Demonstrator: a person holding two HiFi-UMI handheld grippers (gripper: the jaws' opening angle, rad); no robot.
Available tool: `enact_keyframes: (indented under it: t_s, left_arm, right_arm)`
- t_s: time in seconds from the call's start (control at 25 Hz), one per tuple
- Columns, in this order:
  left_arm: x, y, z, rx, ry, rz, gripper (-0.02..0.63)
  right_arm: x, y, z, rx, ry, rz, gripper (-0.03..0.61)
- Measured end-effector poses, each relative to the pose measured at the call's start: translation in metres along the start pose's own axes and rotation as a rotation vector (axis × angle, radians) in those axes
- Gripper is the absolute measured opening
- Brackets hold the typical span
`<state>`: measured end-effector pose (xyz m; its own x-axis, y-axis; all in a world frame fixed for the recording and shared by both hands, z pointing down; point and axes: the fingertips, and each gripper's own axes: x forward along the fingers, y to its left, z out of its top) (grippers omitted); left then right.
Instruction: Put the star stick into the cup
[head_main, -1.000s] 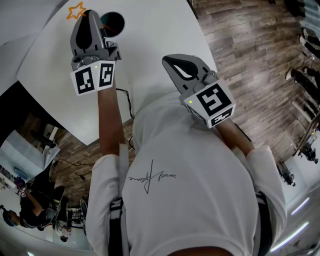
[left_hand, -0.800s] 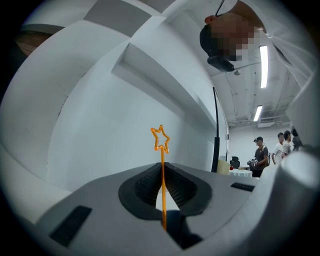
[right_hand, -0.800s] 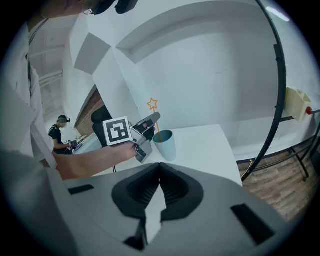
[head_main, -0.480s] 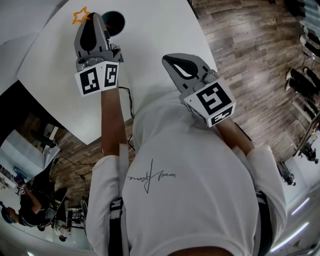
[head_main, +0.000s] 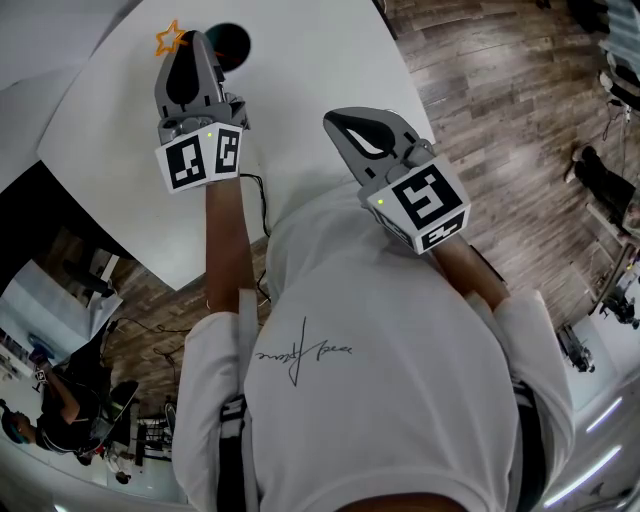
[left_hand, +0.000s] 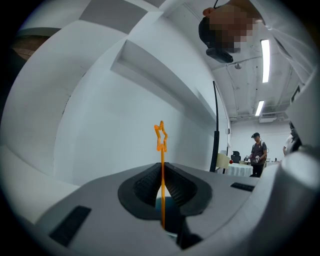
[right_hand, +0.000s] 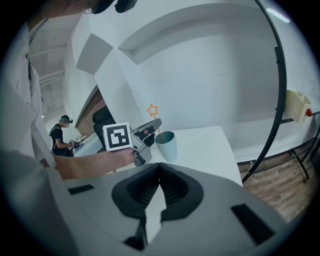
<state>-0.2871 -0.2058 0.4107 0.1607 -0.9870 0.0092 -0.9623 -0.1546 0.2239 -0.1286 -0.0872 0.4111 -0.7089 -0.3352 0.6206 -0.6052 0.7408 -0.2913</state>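
Above a white desk (head_main: 300, 70), the left gripper (head_main: 193, 40) holds the orange star stick (head_main: 168, 40) upright, its jaws closed narrow on the thin shaft with the star (left_hand: 160, 136) standing clear above them. A teal cup (head_main: 228, 42) stands on the desk just beside and below that gripper. From the right gripper view, the stick's lower end (right_hand: 159, 133) hangs at the cup's mouth (right_hand: 166, 145); whether it has passed the rim cannot be told. Nearer the person's white shirt (head_main: 370, 350), the right gripper (head_main: 345, 122) hangs well apart from the cup, angled down at the desk, its jaws drawn together with nothing between them.
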Motion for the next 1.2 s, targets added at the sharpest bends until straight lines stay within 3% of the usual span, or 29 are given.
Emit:
enact_keyframes:
  t_s: [0.24, 0.4, 1.2]
  left_arm:
    - [0.001, -0.003, -0.004, -0.005, 0.025, -0.006, 0.026]
    - [-0.004, -0.001, -0.005, -0.025, 0.029, -0.007, 0.092]
    - [-0.017, -0.002, -0.024, -0.137, 0.132, -0.011, 0.187]
  right_arm:
    - [-0.003, 0.003, 0.003, -0.010, -0.010, 0.004, 0.008]
    - [-0.005, 0.007, -0.001, -0.011, -0.009, -0.001, 0.008]
    - [-0.018, 0.018, -0.006, -0.014, -0.044, -0.010, 0.008]
